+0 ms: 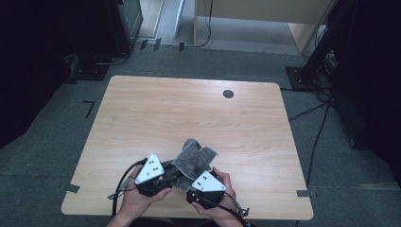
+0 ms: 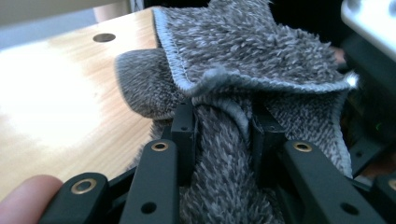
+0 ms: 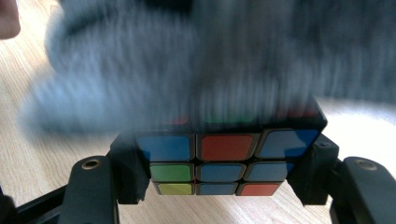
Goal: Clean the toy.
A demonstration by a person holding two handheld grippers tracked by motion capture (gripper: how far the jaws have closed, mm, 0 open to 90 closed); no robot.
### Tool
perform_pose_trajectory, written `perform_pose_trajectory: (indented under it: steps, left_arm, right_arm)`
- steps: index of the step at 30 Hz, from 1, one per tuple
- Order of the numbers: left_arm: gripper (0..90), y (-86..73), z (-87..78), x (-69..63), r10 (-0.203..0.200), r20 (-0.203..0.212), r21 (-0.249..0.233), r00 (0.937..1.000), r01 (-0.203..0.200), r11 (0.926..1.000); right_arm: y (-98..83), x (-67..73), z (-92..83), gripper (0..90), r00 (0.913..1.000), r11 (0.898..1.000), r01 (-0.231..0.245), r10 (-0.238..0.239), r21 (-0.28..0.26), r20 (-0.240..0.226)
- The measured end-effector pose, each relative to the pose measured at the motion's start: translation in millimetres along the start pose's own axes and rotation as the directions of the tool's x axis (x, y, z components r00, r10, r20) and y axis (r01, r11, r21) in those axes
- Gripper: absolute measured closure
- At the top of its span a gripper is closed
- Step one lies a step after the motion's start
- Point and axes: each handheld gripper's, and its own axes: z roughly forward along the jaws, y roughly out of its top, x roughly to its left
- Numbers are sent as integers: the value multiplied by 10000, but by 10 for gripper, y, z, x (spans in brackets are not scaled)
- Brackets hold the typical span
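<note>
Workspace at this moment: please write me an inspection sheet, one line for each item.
Surface: light wooden table, with a dark round hole near its far edge.
Job's things: grey fluffy cloth bunched up and lying over a colour puzzle cube; blue, red, green and yellow tiles show.
Clutter: nothing seen.
Grippers: left claw shut on a fold of the cloth; right claw shut on the cube, jaws pressing on its two sides.
Cables: a black cable loops from the left claw; more black cables lie on the floor to the right.
Surroundings: grey carpet, tape marks, dark stands, a wooden cabinet behind.
</note>
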Motion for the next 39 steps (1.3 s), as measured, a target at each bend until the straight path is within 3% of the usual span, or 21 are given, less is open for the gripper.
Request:
perform_pose_trajectory:
  steps: [1, 4, 7, 9, 10, 12, 14, 17, 19, 21, 23, 25, 28, 30, 31, 32, 33, 34, 36, 38, 39]
  left_arm:
    - [688, -5, 22, -19, 183, -255, 118, 9995, -180, 9998]
    - [690, -59, 36, 115, -599, -525, 244, 9968, 613, 9978]
    - [697, -79, -5, 205, -966, -894, 299, 9913, 996, 9946]
    - [692, -54, -31, 149, -790, -449, -116, 9959, 785, 9968]
    - [692, -33, -33, 100, -452, -213, -232, 9988, 447, 9987]
    - [692, -2, -2, 26, 156, -432, 53, 9989, -154, 9999]
    - [693, -30, 12, 87, -256, -351, 114, 9991, 260, 9996]
    - [696, -97, -3, 239, -1011, -815, 308, 9915, 1039, 9941]
    - [695, -101, -41, 278, -1271, -529, 52, 9905, 1276, 9918]
    - [691, -64, -72, 224, -1079, -39, -420, 9942, 1076, 9933]
    - [684, -30, -51, 119, -415, 407, -490, 9983, 434, 9979]
    - [681, -40, 5, 56, 120, 127, -175, 9998, -117, 9998]
    - [691, -99, 5, 212, -916, -94, -161, 9958, 914, 9957]
    - [697, -150, -30, 352, -1429, -731, -5, 9870, 1432, 9897]
    - [700, -182, -52, 427, -1778, -777, -89, 9810, 1777, 9840]
    - [707, -217, -78, 508, -2342, -399, -330, 9714, 2330, 9719]
    - [707, -253, -101, 591, -2935, 303, -597, 9555, 2949, 9537]
    - [709, -288, -112, 664, -3455, 1008, -812, 9330, 3538, 9318]
    - [710, -347, -109, 771, -4276, 1776, -933, 8863, 4477, 8893]
    - [716, -400, -95, 823, -4715, 2191, -935, 8542, 4994, 8613]
    - [718, -422, -83, 837, -4793, 2446, -860, 8429, 5112, 8552]
  right_arm:
    - [0, 0, 0, 347, 10000, 10000, 0, 0, 0, 0]
    - [-11, 5, 4, 347, 9999, 9999, 99, -100, 122, 72]
    - [-24, 8, 7, 347, 10000, 9999, 80, -80, 103, 21]
    - [-4, 7, 1, 347, 10000, 10000, 37, -38, -59, -78]
    - [-4, 7, 1, 347, 10000, 10000, 37, -38, -59, -78]
    - [0, 3, 0, 347, 10000, 10000, 0, 0, -66, -80]
    - [-1, 8, -3, 347, 10000, 10000, 53, -53, -13, -16]
    - [-14, 11, 1, 347, 9999, 9999, 150, -150, 59, 38]
    - [-14, 10, -6, 347, 10000, 10000, 23, -24, -20, -72]
    - [-5, 7, -6, 347, 10000, 9999, 43, -44, -96, -85]
    - [-2, 6, -1, 347, 9999, 9999, 32, -33, -99, -98]
    - [1, 10, -8, 347, 10000, 10000, 9, -10, -87, -77]
    - [-8, 2, -15, 347, 9999, 9999, 132, -132, -7, 68]
    - [-10, 4, -23, 347, 9999, 10000, 89, -89, -38, 55]
    - [-4, -3, -38, 347, 10000, 9998, 28, -28, -171, -13]
    - [5, -13, -56, 347, 10000, 9995, 20, -20, -309, -20]
    - [15, -25, -71, 347, 10000, 9990, 28, -30, -456, -22]
    - [23, -37, -89, 347, 10000, 9985, -41, 40, -548, -8]
    - [30, -58, -110, 347, 9996, 9968, -260, 254, -750, -97]
    - [35, -43, -120, 347, 9998, 9964, -175, 167, -834, -102]
    - [39, -33, -121, 347, 9999, 9959, -70, 59, -900, -125]
